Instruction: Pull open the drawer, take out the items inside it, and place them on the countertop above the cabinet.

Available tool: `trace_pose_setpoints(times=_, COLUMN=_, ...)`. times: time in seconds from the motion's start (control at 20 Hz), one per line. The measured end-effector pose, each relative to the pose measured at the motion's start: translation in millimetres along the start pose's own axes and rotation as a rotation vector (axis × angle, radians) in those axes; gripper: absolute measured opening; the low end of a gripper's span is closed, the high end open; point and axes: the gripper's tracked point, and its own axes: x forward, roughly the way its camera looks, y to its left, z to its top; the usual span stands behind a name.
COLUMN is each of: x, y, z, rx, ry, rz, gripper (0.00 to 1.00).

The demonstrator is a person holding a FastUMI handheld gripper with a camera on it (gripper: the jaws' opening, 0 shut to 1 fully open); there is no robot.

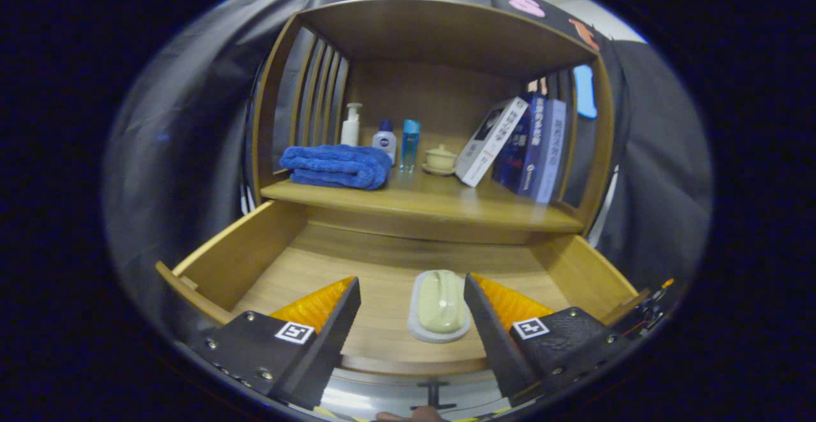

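Pale soap dish [440,307] between open claw [412,285]

Open drawer [255,262] lies bare around the soap dish [440,307], centre-low between the spread fingers [331,310]; the countertop [446,205] above is crowded: towel [336,166] left, books [516,145] right.

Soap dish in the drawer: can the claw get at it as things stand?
Probably yes. The drawer is pulled open, the soap dish lies uncovered on its floor, and the claw is open with the dish between its fingers, nearer the right one.
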Motion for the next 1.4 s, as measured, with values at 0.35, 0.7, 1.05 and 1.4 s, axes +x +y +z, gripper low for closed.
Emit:
trace_pose_setpoints(times=0.35, x=34, y=-25, z=-31, rx=0.129, ry=0.255, rz=-0.06, gripper=0.94)
trace_pose_setpoints(times=0.7, x=50, y=-39, z=-57, rx=0.172, ry=0.396, rz=-0.109, gripper=0.55)
trace_pose_setpoints(times=1.05, x=51, y=-21, z=-54, rx=0.17, ry=0.306, rz=0.005, gripper=0.17)
trace_pose_setpoints(times=1.4, x=26, y=-4, z=1, rx=0.143, ry=0.148, rz=0.014, gripper=0.17)
